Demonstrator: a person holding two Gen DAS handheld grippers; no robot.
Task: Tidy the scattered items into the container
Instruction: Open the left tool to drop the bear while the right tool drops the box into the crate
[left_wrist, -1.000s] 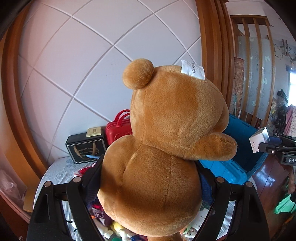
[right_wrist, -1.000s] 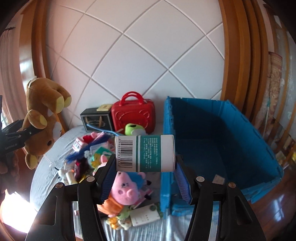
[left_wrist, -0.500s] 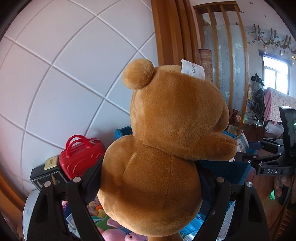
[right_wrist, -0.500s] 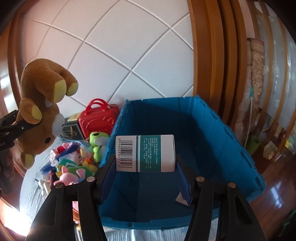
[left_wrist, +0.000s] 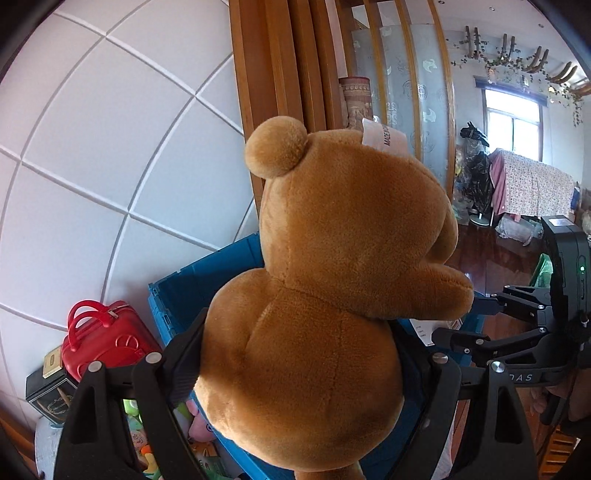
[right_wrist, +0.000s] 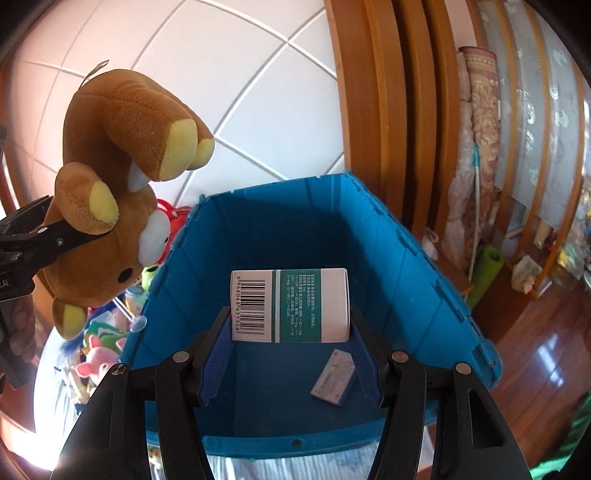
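Note:
My left gripper (left_wrist: 295, 362) is shut on a big brown teddy bear (left_wrist: 332, 280), which fills most of the left wrist view and hides the fingertips. From the right wrist view the bear (right_wrist: 110, 192) hangs head down just left of the blue crate (right_wrist: 424, 266). My right gripper (right_wrist: 290, 328) is shut on a white and green box (right_wrist: 290, 304) with a barcode, held above the crate's inside. A small flat pack (right_wrist: 332, 376) lies on the crate floor. The right gripper (left_wrist: 480, 321) shows at the right of the left wrist view, its tips behind the bear's arm.
Several small toys (right_wrist: 99, 354) lie on the grey cloth left of the crate. A red toy suitcase (left_wrist: 107, 339) and a black box (left_wrist: 48, 395) stand by the white panelled wall. Wooden posts (right_wrist: 388, 110) rise behind the crate; shiny wood floor (right_wrist: 546, 350) lies right.
Both grippers have swung right with their loads. The box moved from above the toys to over the crate's inside; the bear came from the far left to beside the crate's left wall.

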